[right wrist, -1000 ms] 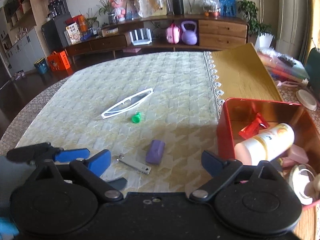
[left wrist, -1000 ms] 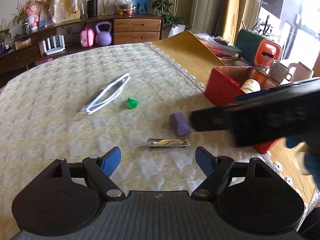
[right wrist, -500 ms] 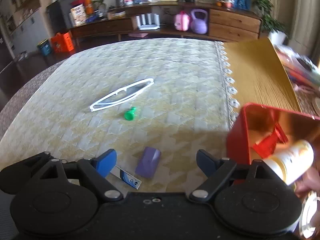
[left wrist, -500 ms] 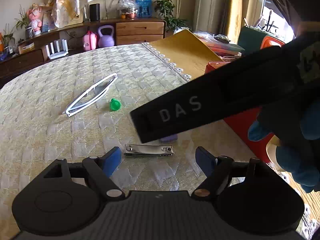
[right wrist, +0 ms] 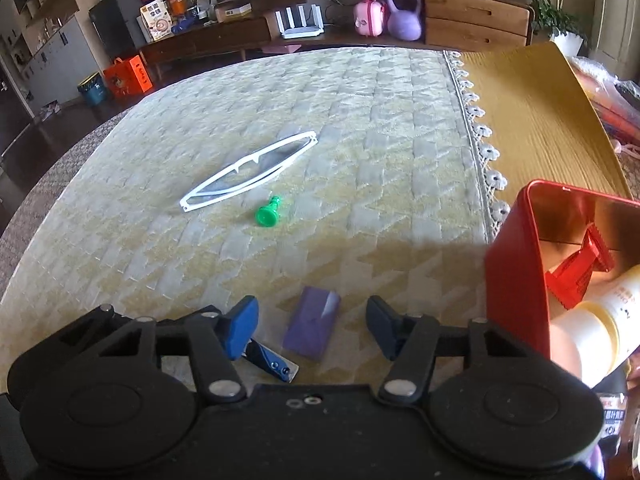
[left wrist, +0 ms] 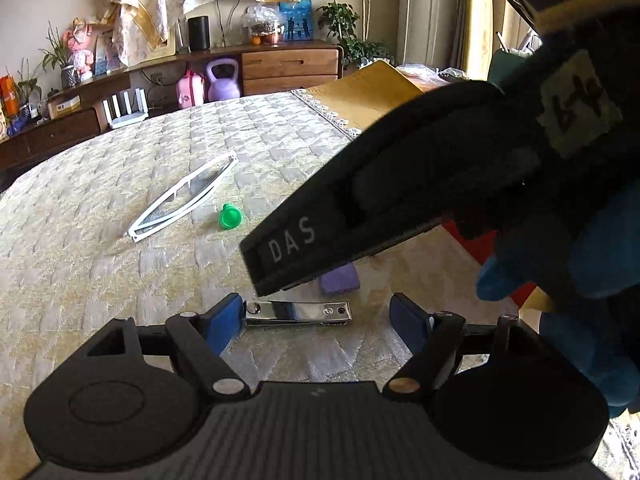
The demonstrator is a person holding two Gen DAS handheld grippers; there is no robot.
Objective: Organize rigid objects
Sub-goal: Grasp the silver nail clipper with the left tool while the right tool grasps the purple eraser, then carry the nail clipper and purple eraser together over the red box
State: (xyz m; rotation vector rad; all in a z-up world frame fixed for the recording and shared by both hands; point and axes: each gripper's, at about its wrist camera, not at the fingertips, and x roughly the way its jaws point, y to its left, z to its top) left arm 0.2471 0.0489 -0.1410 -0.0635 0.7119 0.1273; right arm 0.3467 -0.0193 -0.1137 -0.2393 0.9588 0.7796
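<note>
The R gripper [right wrist: 312, 326] is low over the cloth [right wrist: 360, 128] w/ the purple block [right wrist: 313, 328] between its jaws; jaws are closing but the pads don't touch it yet. To do it well: keep the block in the middle, squeeze its long sides, lift straight up, then go to the red box [right wrist: 516, 280] on the right. The L gripper [left wrist: 316, 318] is spread wide, w/ the nail clipper [left wrist: 298, 313] lying between its tips, one end right by the left pad. Don't bump it. Still on the cloth: white glasses [right wrist: 248, 172] & a green piece [right wrist: 267, 212], well apart from the grippers
</note>
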